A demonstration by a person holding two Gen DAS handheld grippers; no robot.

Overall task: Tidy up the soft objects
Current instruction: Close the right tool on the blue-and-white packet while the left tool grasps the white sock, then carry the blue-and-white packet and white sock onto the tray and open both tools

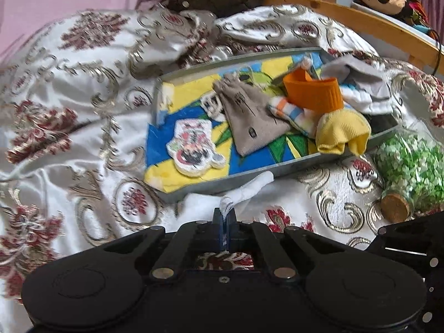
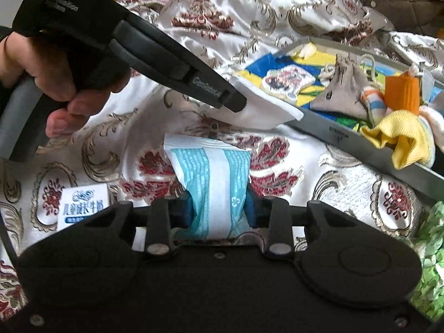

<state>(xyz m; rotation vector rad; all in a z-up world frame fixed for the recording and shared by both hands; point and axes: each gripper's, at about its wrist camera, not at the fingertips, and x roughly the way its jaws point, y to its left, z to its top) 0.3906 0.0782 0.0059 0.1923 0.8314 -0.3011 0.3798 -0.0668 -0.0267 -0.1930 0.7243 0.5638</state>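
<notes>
Left wrist view: left claw [image 1: 224, 216] pressed together, pinching thin white cloth piece [image 1: 249, 187] just near of grey shallow tray [image 1: 288, 166] on bed.
Right wrist view: right claw [image 2: 217, 208] pinching white-and-blue soft packet [image 2: 213, 183], near-left of tray w/ socks.

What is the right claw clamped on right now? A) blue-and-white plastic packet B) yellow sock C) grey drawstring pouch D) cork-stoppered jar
A: in the right wrist view the right claw pinches the blue-and-white packet between its pads, while the yellow sock and grey pouch lie in the tray.
</notes>
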